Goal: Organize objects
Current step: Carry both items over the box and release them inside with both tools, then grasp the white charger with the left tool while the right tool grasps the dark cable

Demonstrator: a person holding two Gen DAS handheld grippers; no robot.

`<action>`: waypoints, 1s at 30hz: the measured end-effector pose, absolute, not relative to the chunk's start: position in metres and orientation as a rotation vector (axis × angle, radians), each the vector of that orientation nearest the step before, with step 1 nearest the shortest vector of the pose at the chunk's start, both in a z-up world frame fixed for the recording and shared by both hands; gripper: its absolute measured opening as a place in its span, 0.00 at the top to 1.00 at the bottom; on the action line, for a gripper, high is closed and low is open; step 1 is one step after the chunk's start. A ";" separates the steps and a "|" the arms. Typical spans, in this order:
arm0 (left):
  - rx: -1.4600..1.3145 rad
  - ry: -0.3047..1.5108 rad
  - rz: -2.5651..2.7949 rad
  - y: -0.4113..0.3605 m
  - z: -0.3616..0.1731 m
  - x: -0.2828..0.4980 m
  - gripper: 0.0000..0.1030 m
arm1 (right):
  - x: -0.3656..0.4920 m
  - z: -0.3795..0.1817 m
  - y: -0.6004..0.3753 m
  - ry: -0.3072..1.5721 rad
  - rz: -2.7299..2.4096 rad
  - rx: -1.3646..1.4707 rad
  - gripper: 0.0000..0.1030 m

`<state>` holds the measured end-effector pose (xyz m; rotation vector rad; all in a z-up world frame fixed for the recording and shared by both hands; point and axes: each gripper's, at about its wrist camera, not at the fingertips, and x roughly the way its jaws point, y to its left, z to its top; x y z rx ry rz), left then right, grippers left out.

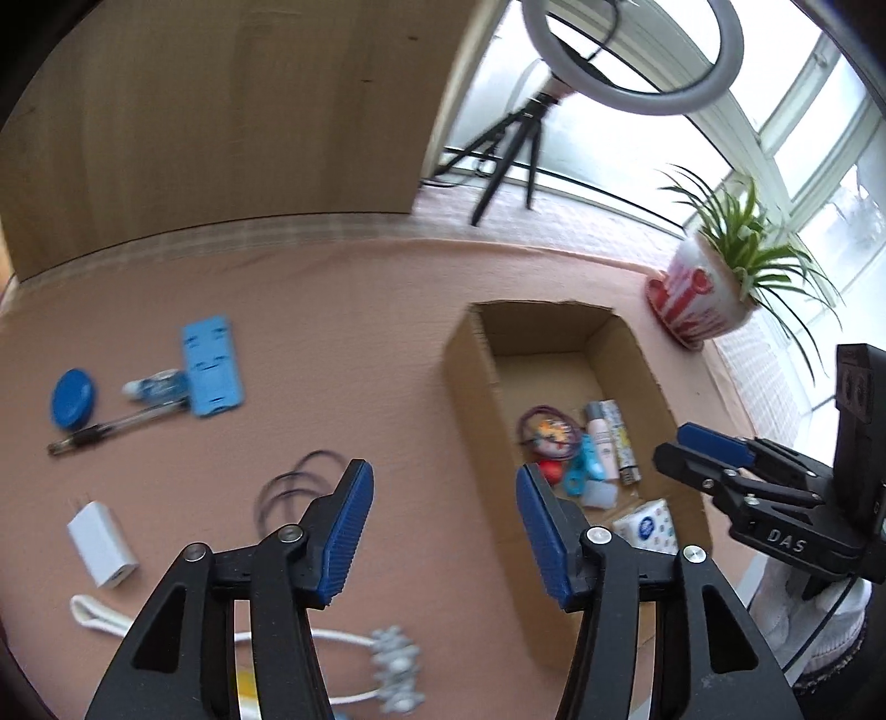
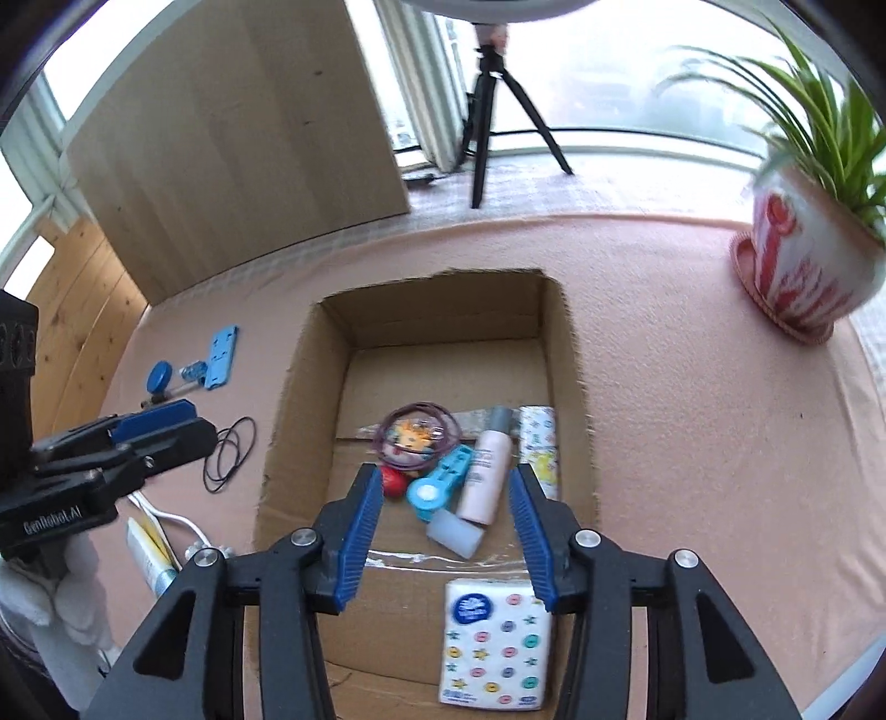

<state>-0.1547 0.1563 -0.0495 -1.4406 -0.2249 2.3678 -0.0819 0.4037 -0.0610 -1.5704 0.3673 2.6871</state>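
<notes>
Counting two empty tools (image 2: 446, 531), one cardboard box (image 2: 570, 354), one tissue pack (image 2: 495, 645).

Beneath both sets of jaws the surface (image 2: 692, 387) wears matt, fuzzy pink cloth. Ahead of the right jaws, a box (image 2: 570, 354) of rough brown cardboard holds a glossy plastic-wrapped tissue pack (image 2: 493, 648) and smooth pink bottle (image 2: 484, 476). Ribbed blue pads (image 1: 346, 531) line matt black plastic.

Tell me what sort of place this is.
Probably a home room by a big window, set up for filming: a potted spider plant, a ring light on a tripod, and a pink-covered table holding a cardboard box.
</notes>
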 end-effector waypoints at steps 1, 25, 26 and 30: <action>-1.449 -0.236 2.381 0.145 -0.050 -0.153 0.41 | -0.082 -0.058 0.396 0.348 2.705 -1.561 0.58; -1.748 -0.459 2.551 -0.053 -0.106 -0.133 0.32 | -0.123 -0.061 0.257 0.354 2.835 -1.561 0.58; -1.760 -0.463 2.540 -0.053 -0.109 -0.134 0.32 | -0.126 -0.065 0.253 0.351 2.821 -1.582 0.58; -1.784 -0.513 2.496 -0.051 -0.120 -0.144 0.31 | -0.141 -0.086 0.241 0.371 2.735 -1.697 0.58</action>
